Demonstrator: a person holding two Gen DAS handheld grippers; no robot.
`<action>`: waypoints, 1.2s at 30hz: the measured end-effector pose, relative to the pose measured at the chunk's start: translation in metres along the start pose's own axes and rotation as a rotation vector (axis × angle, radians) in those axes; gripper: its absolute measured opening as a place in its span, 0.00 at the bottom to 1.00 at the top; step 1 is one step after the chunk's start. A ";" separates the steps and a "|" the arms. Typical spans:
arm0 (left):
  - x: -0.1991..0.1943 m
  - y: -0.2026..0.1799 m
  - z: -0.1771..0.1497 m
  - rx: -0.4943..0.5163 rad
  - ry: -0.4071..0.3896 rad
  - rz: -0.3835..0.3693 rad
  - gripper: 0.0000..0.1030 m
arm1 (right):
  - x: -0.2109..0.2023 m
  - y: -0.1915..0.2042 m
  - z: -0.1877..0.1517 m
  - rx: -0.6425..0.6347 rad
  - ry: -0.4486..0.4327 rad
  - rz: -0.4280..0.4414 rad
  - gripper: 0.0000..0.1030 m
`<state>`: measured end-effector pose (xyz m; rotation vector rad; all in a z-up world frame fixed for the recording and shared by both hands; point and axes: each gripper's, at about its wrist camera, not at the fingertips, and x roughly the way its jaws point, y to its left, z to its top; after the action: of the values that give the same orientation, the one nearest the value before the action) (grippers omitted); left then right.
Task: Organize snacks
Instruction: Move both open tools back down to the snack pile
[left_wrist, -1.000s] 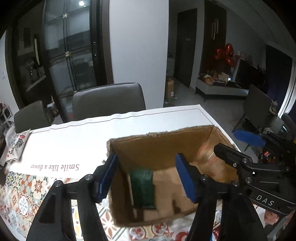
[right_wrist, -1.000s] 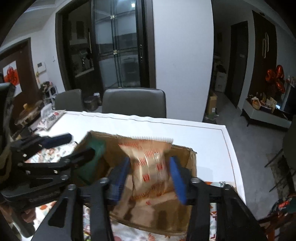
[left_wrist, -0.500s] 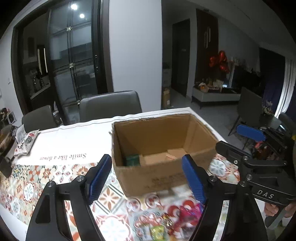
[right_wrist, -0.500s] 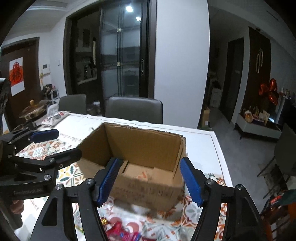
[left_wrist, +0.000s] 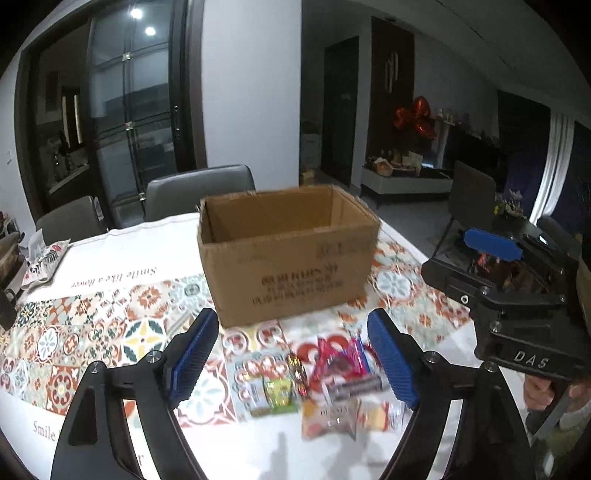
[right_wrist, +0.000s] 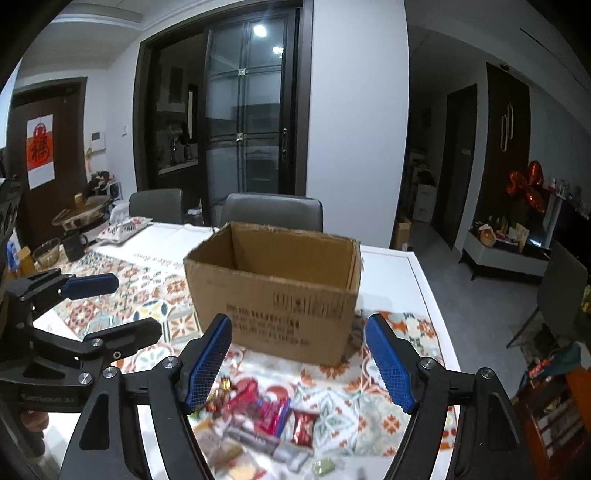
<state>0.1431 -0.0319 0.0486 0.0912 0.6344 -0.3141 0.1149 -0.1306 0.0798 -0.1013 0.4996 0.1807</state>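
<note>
An open cardboard box (left_wrist: 288, 254) stands on the patterned tablecloth; it also shows in the right wrist view (right_wrist: 273, 291). A pile of small snack packets (left_wrist: 325, 380) lies on the table in front of the box, seen too in the right wrist view (right_wrist: 266, 421). My left gripper (left_wrist: 295, 362) is open and empty above the pile. My right gripper (right_wrist: 299, 365) is open and empty, also above the pile. The box's inside is hidden from both views.
Grey chairs (left_wrist: 199, 188) stand behind the table. A printed packet (left_wrist: 44, 258) lies at the far left. A dark mug (right_wrist: 74, 245) and bowls (right_wrist: 46, 253) sit on the left end. The table's right edge (right_wrist: 432, 302) drops to the floor.
Both grippers pulled back from over the box and now sit lower, above the snack pile. The orange packet left the right gripper and went into the box.
</note>
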 end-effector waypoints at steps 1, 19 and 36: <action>-0.001 -0.002 -0.005 0.008 0.007 -0.005 0.80 | -0.002 0.001 -0.005 -0.001 0.009 0.003 0.73; 0.026 -0.017 -0.088 0.055 0.212 -0.066 0.80 | 0.023 0.021 -0.098 -0.067 0.316 0.125 0.73; 0.076 -0.005 -0.095 -0.001 0.362 -0.203 0.80 | 0.087 0.034 -0.133 -0.176 0.546 0.257 0.73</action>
<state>0.1449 -0.0399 -0.0732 0.0835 1.0061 -0.4998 0.1207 -0.1036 -0.0803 -0.2623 1.0424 0.4550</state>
